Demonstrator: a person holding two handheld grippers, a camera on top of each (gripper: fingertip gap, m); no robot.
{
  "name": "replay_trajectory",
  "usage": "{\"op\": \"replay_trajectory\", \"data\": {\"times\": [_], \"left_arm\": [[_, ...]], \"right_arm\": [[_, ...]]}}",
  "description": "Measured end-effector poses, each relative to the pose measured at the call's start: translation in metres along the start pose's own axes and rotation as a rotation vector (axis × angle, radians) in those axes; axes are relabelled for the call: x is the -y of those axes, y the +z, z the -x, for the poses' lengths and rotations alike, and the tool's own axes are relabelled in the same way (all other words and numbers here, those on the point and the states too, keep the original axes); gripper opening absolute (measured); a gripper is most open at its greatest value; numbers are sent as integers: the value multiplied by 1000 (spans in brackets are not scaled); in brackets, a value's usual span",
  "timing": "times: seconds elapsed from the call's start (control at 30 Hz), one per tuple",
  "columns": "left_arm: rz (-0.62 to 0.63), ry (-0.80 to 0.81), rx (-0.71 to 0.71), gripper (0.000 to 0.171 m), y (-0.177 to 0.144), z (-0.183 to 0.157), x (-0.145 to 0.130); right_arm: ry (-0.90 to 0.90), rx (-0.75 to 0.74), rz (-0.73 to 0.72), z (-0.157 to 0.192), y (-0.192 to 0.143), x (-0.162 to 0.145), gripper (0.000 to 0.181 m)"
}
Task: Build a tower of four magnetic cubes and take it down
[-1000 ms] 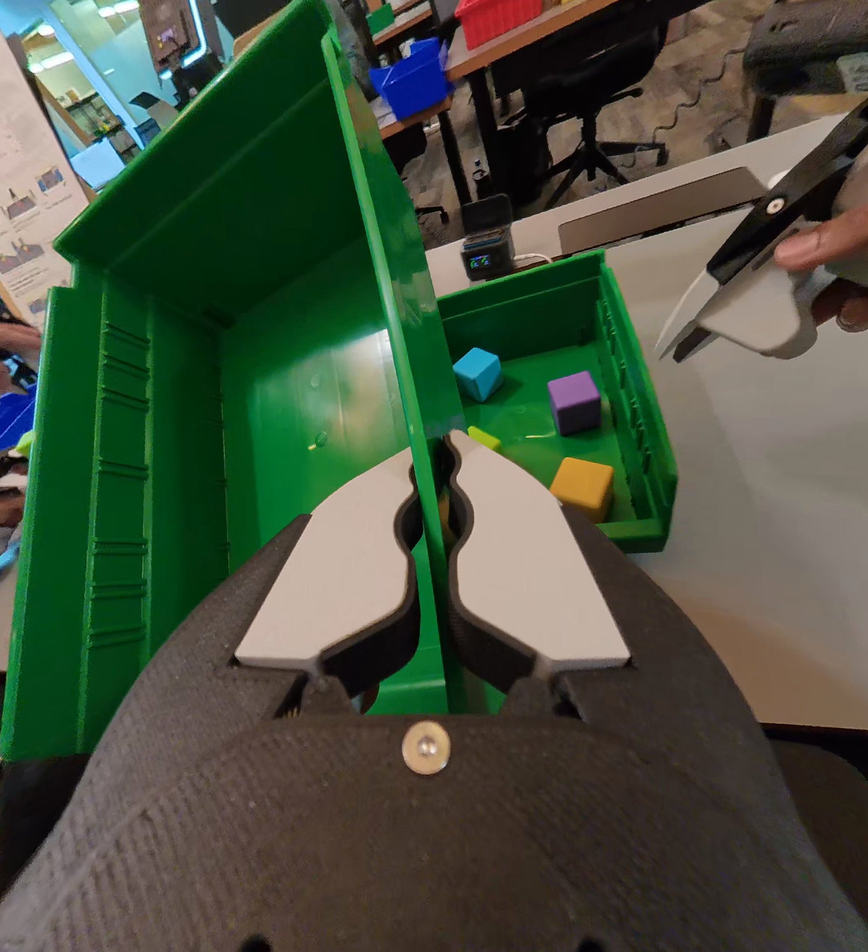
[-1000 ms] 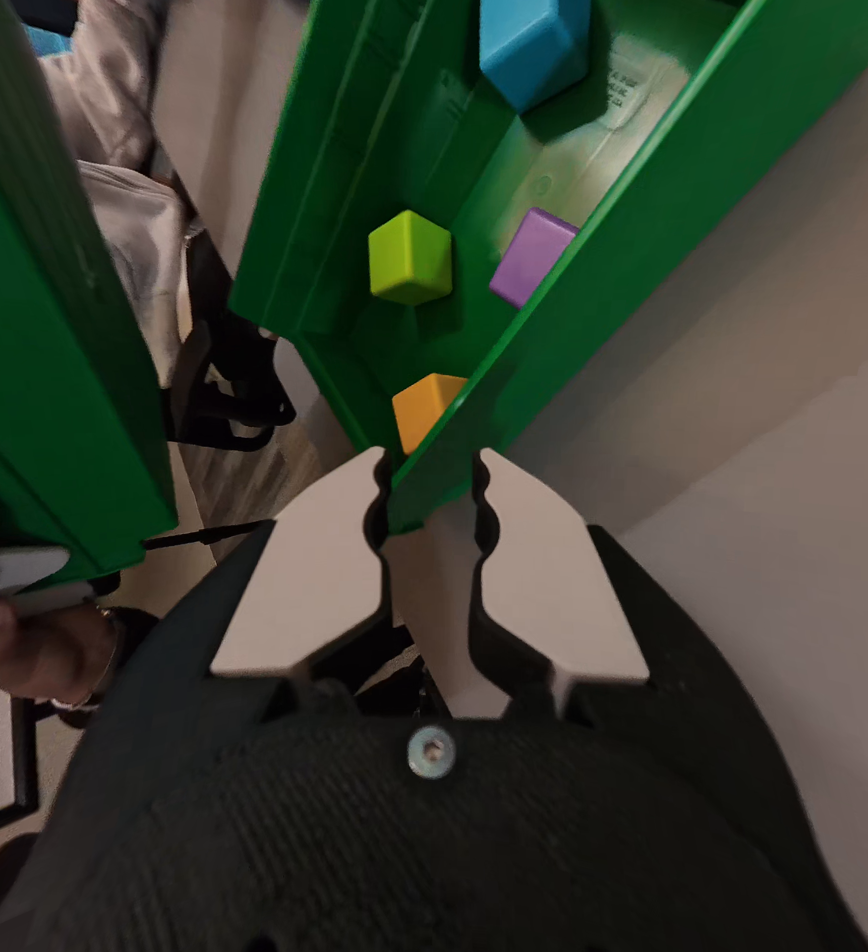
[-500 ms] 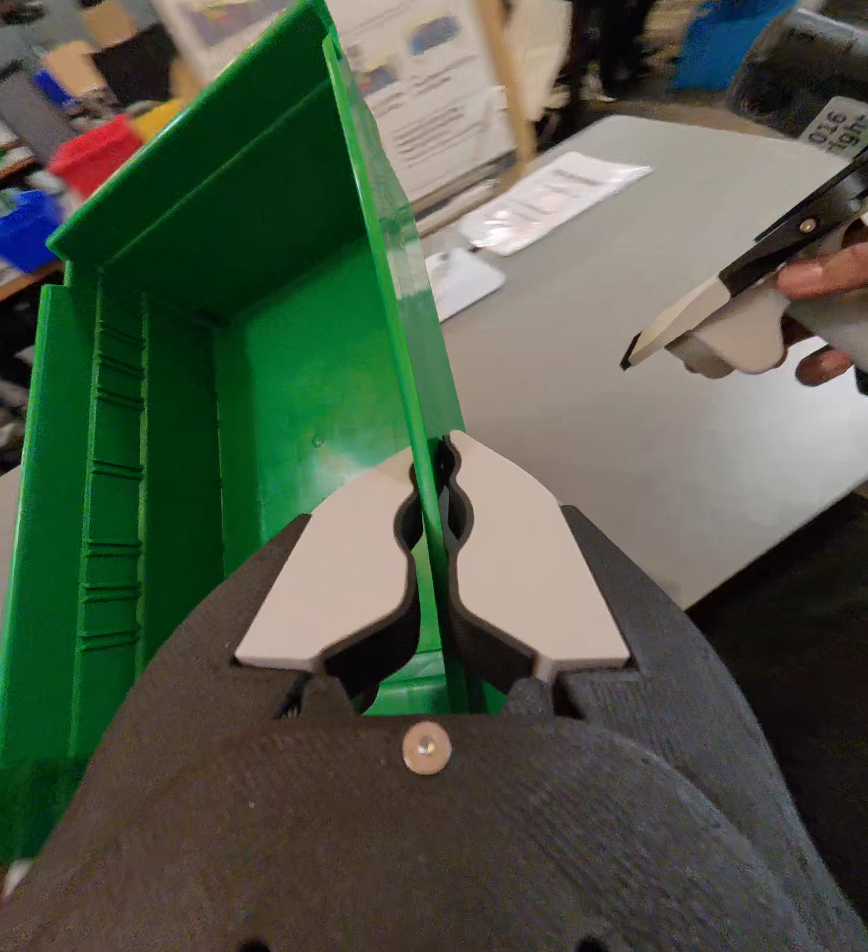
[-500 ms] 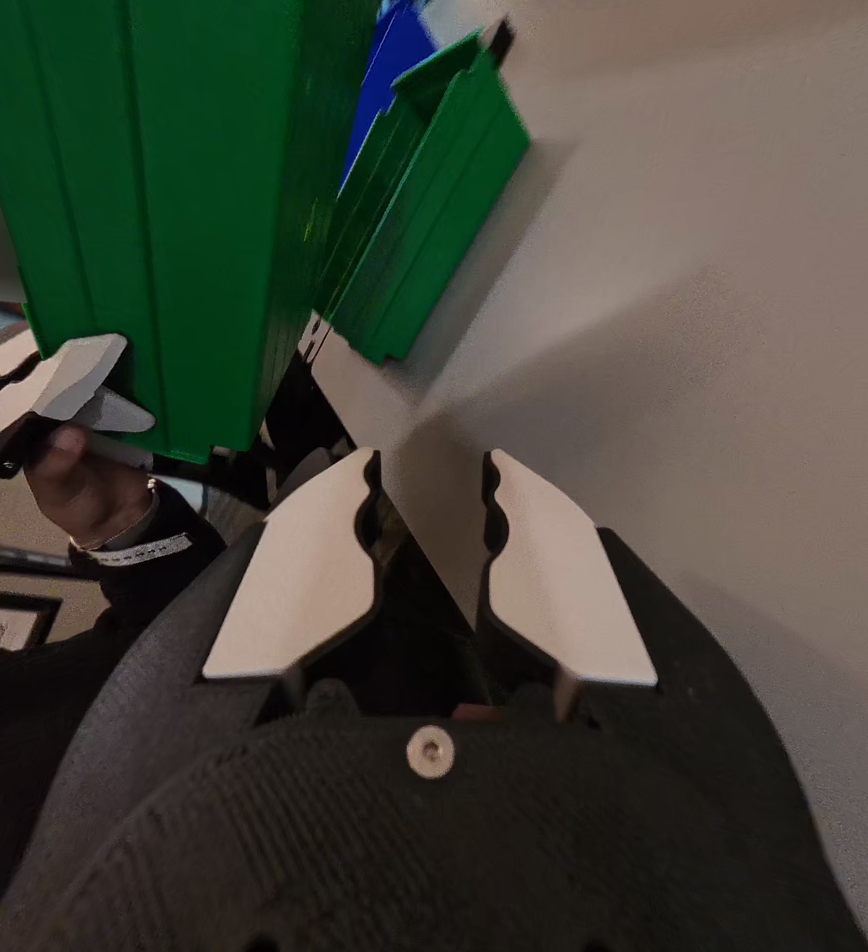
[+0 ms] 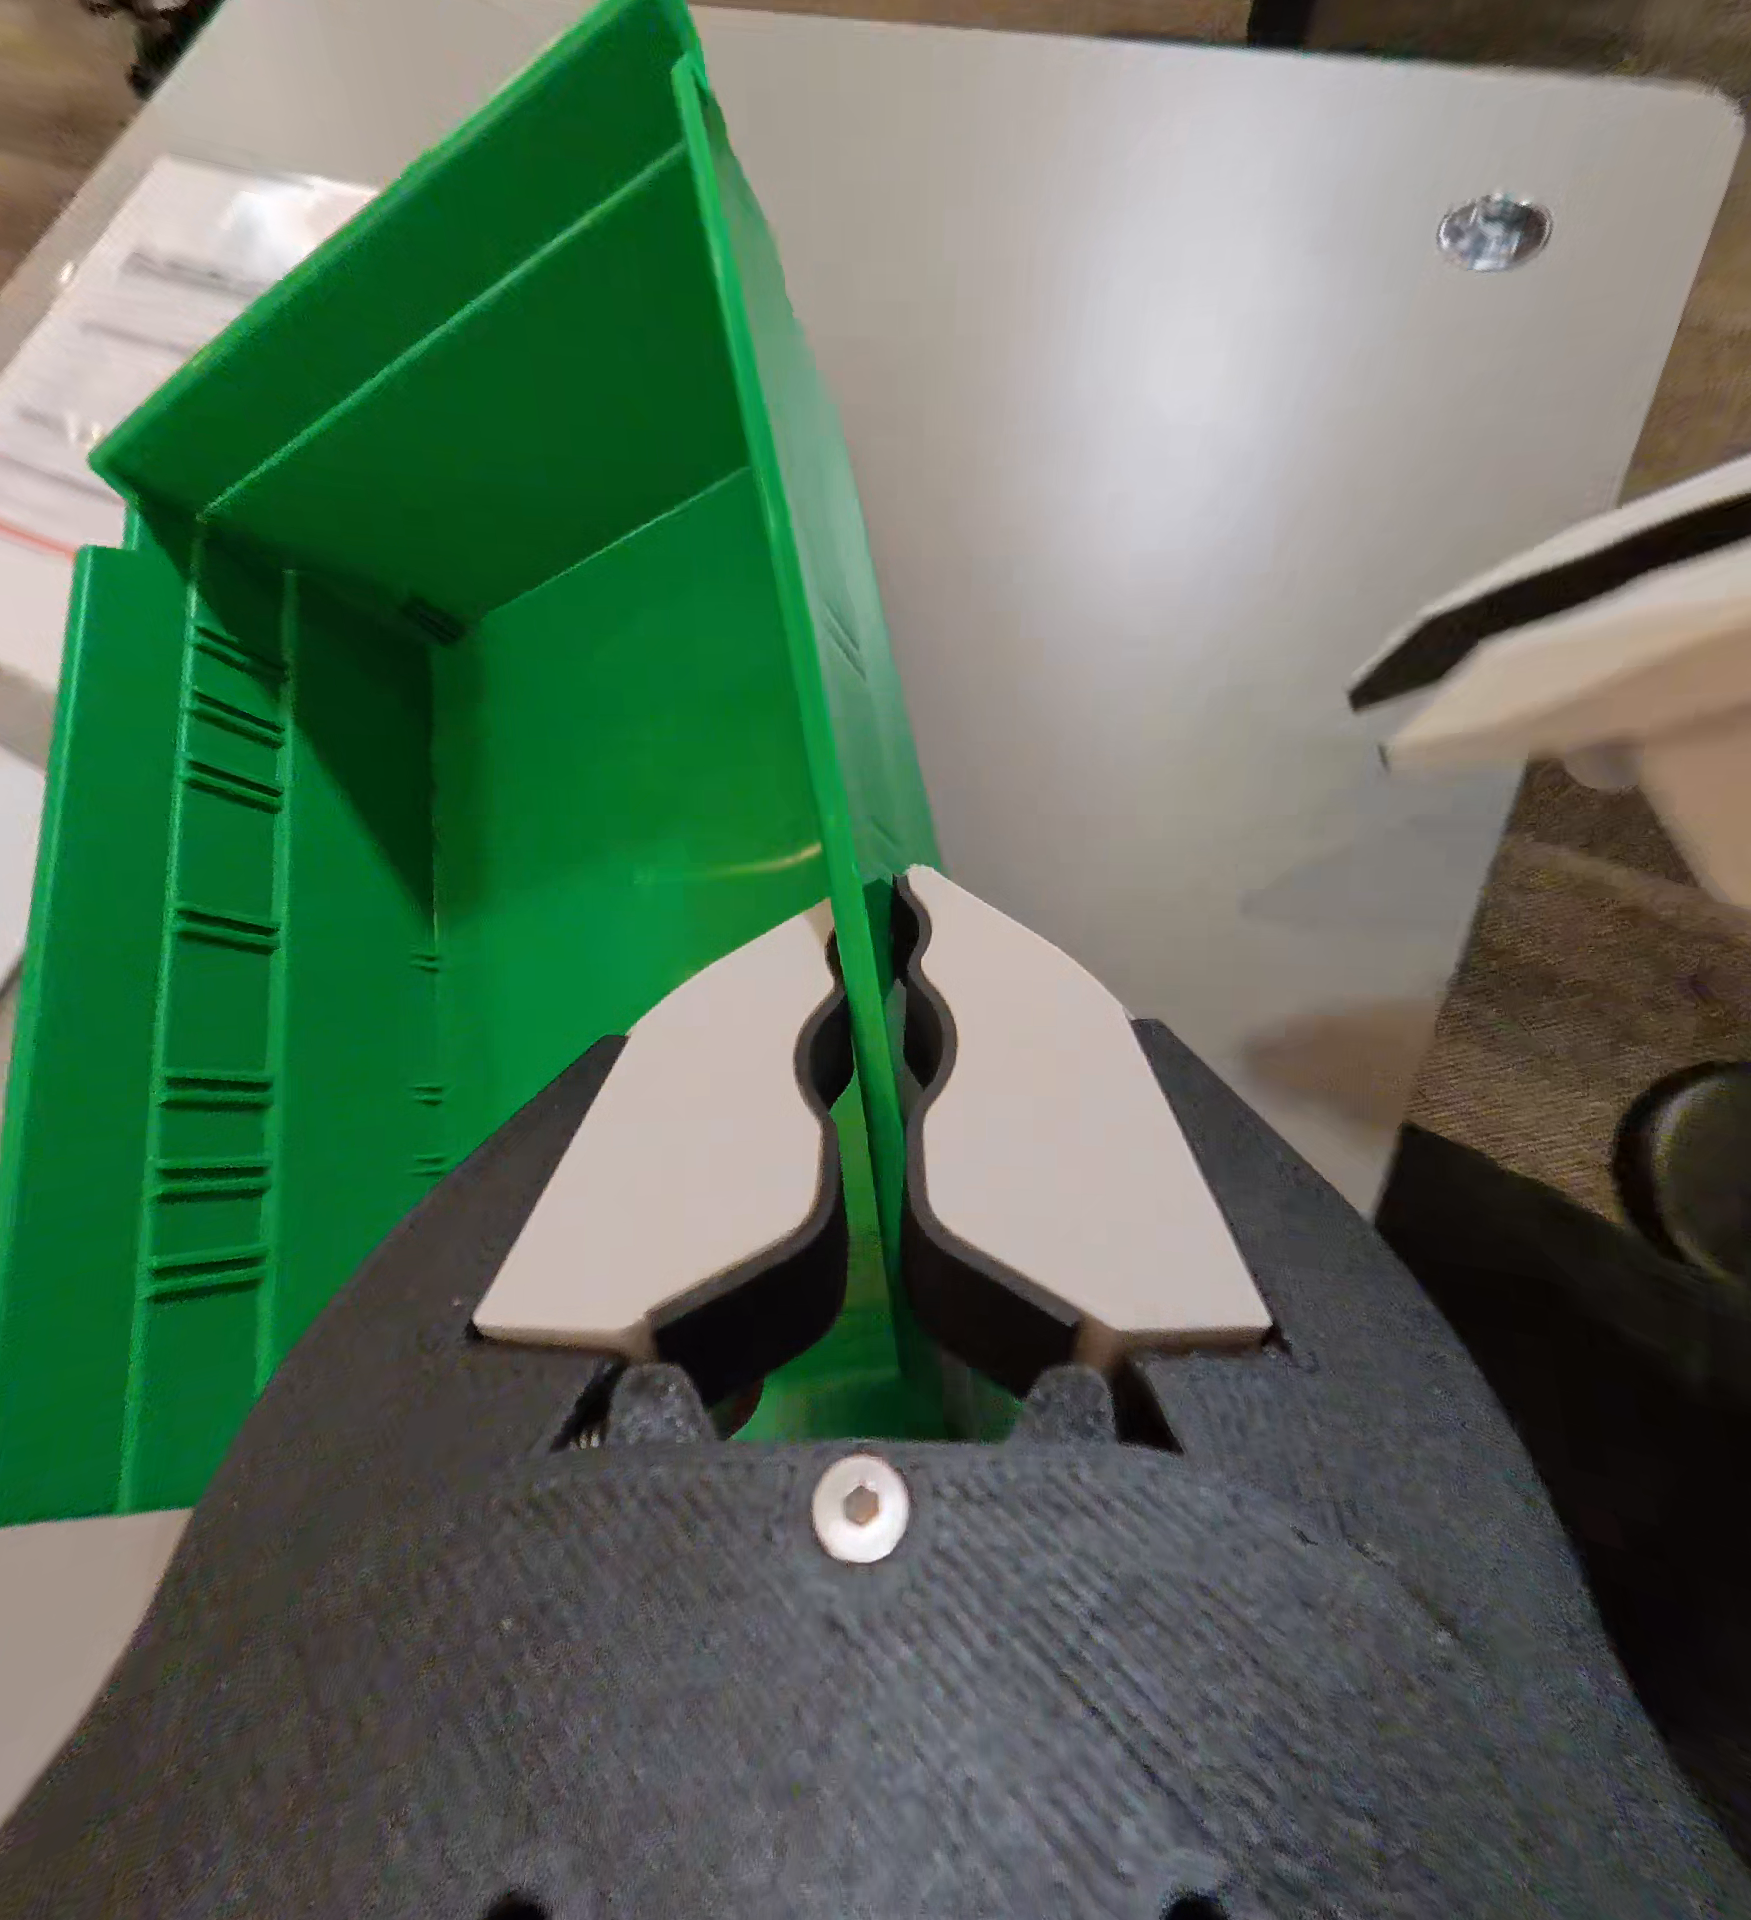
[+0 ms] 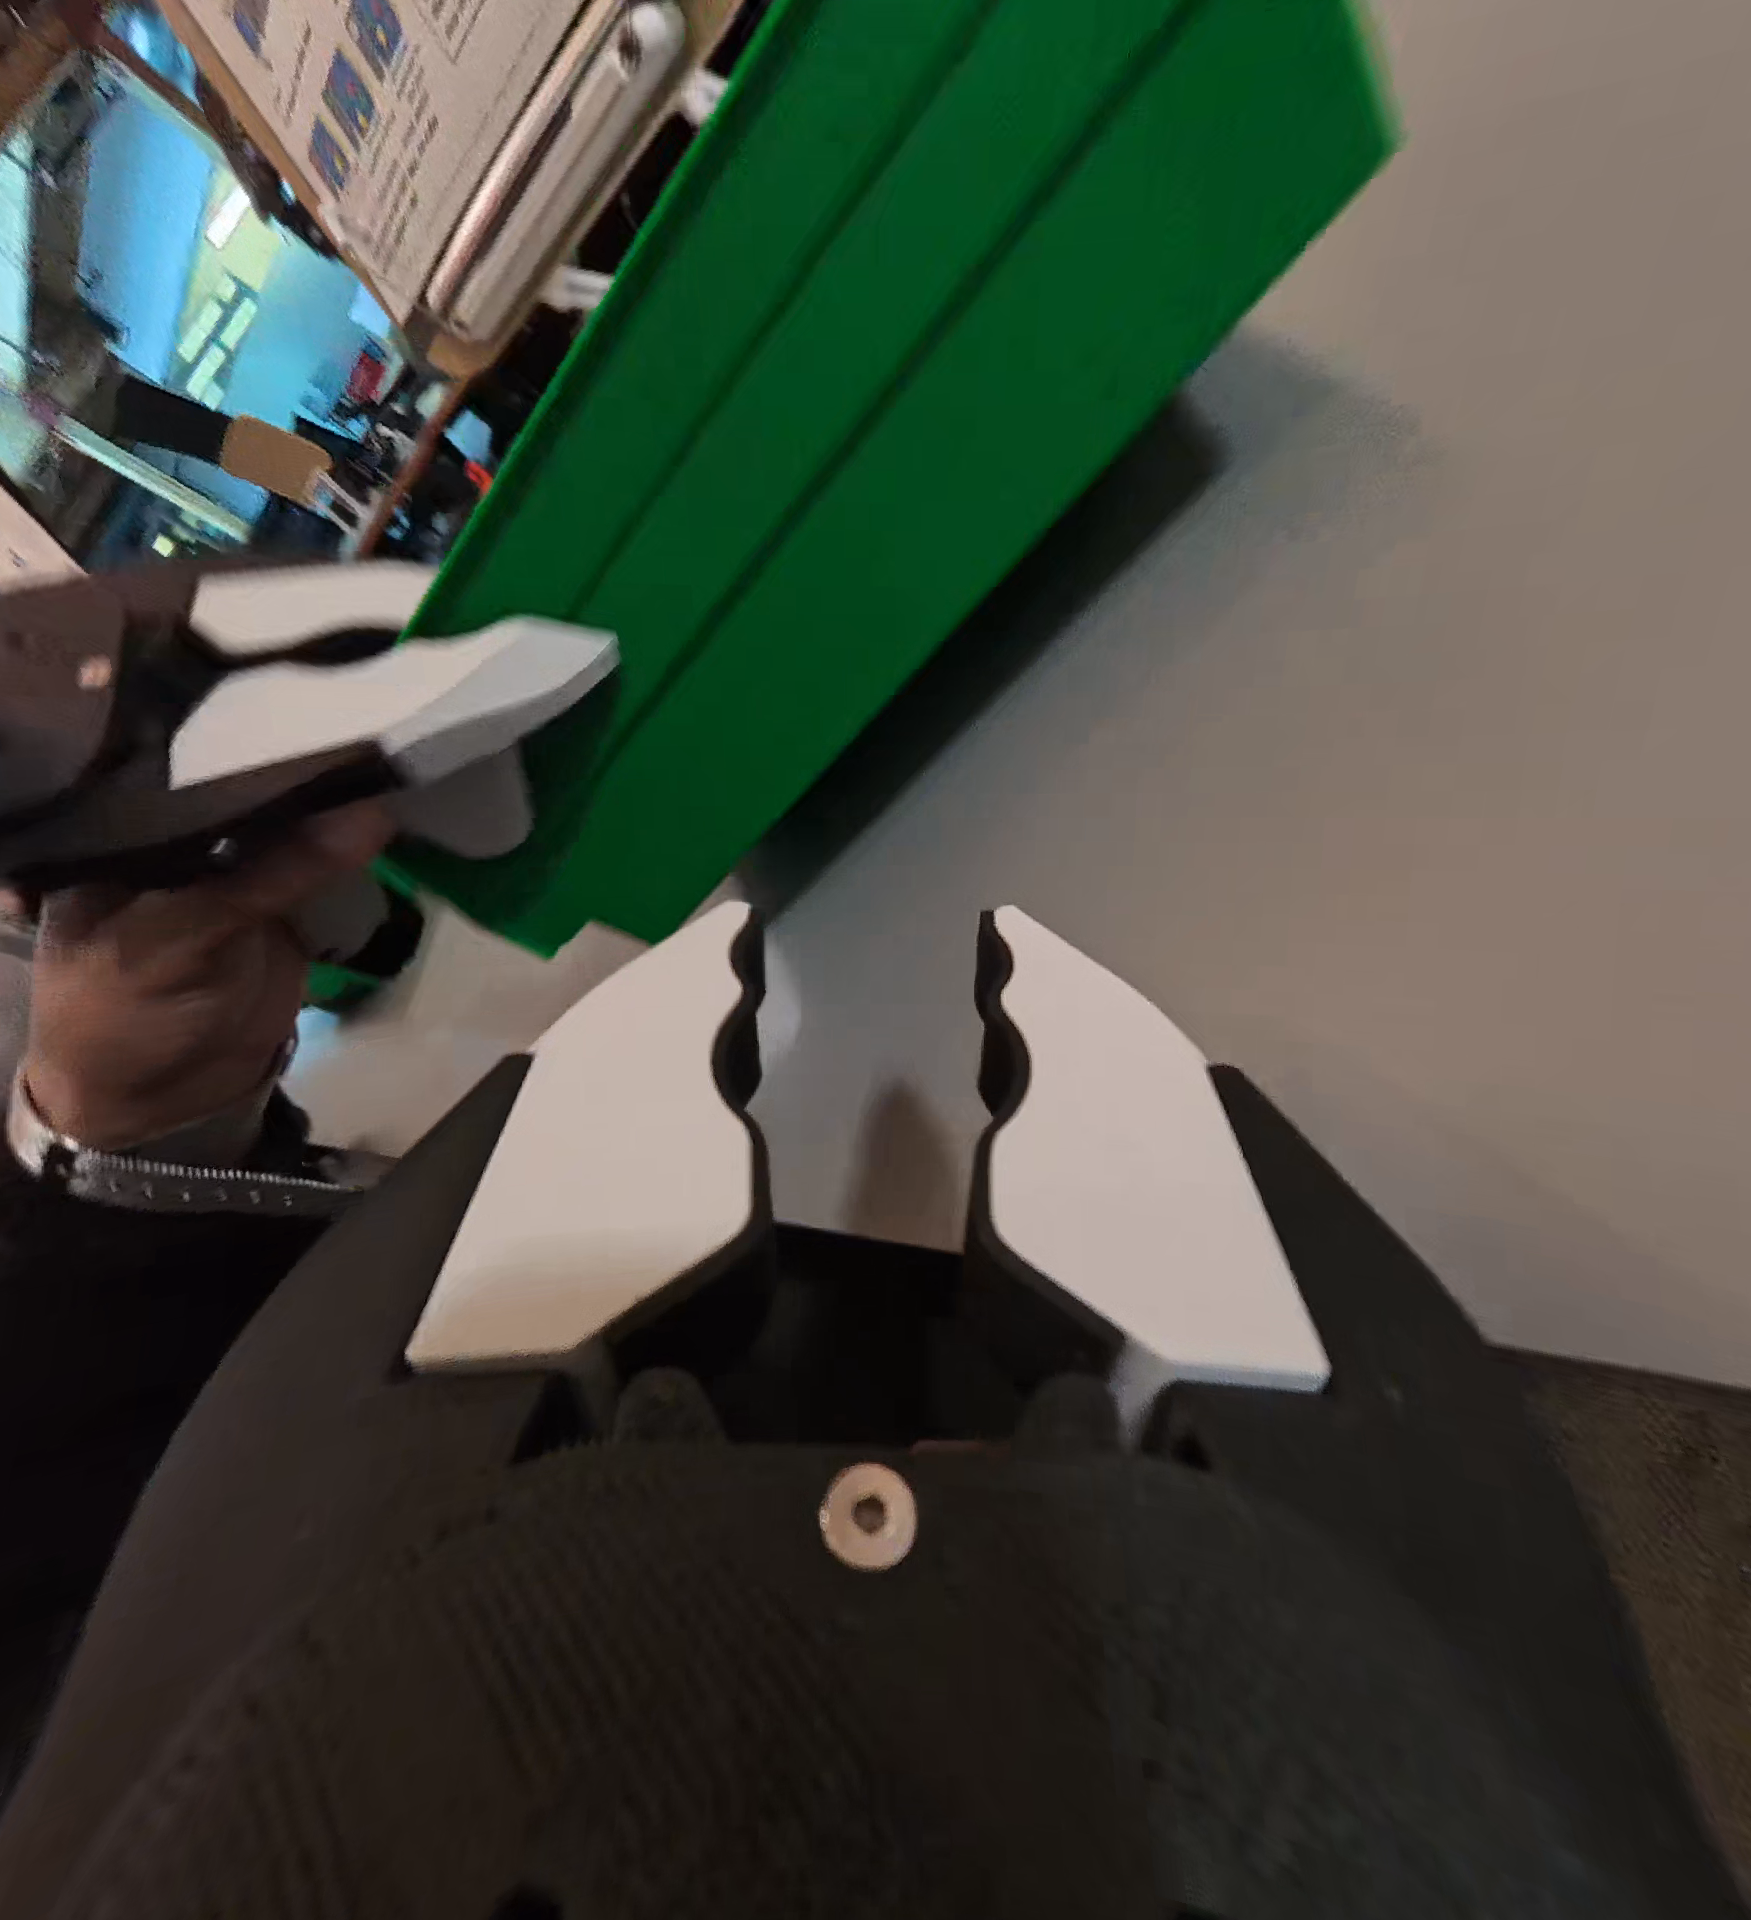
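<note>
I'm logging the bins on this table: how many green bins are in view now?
1: the green bin is clamped by its side wall in the left gripper, above the table. Others may lie out of view.

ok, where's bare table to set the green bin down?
Bare white table runs right of the green bin to the far corner bolt. Left is crowded: papers. Left claw grips the bin wall; right claw is empty.

Bin (image 5: 559, 665) wall between left tongs (image 5: 866, 914), above table (image 5: 1162, 416), right tongs (image 6: 866, 925) beside
</note>
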State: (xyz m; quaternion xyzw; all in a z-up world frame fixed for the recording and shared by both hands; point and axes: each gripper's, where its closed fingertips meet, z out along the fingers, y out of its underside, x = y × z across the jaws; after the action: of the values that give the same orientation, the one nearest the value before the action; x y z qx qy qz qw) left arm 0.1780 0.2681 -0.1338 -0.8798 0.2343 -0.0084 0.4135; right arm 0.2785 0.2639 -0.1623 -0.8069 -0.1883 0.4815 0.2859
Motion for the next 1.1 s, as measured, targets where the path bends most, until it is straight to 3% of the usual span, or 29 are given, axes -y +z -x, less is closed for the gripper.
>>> {"op": "replay_trajectory", "data": {"times": [0.23, 0.43, 0.5, 0.57, 0.7, 0.77, 0.93, 1.0, 1.1], "left_arm": [[-12, 75, 43, 7, 77, -22, 34], [-37, 75, 87, 8, 93, -32, 38], [-60, 41, 64, 10, 85, -33, 39], [-70, 1, 26, 30, 70, -32, 37], [-107, -70, -90, 52, 20, -19, 22], [-142, -120, -96, 50, -9, 2, 8], [-213, -289, -65, 50, -72, 67, -39], [-189, -349, -30, 50, -85, 93, -69], [-159, -457, -12, 50, -91, 119, -116]], "right_arm": [[-148, -150, 23, -2, -14, -18, 43], [-85, -192, -87, -11, -29, -8, 50], [-110, -216, -132, -11, -29, -2, 56], [-163, -240, -166, -7, -25, 3, 64], [-316, -291, -174, 11, -3, 1, 79], [-415, -342, -165, 18, 10, 1, 85], [-562, -494, -127, 20, 47, 5, 105], [-584, -538, -116, 17, 60, 13, 104], [-579, -589, -141, 5, 67, 27, 85]]}}
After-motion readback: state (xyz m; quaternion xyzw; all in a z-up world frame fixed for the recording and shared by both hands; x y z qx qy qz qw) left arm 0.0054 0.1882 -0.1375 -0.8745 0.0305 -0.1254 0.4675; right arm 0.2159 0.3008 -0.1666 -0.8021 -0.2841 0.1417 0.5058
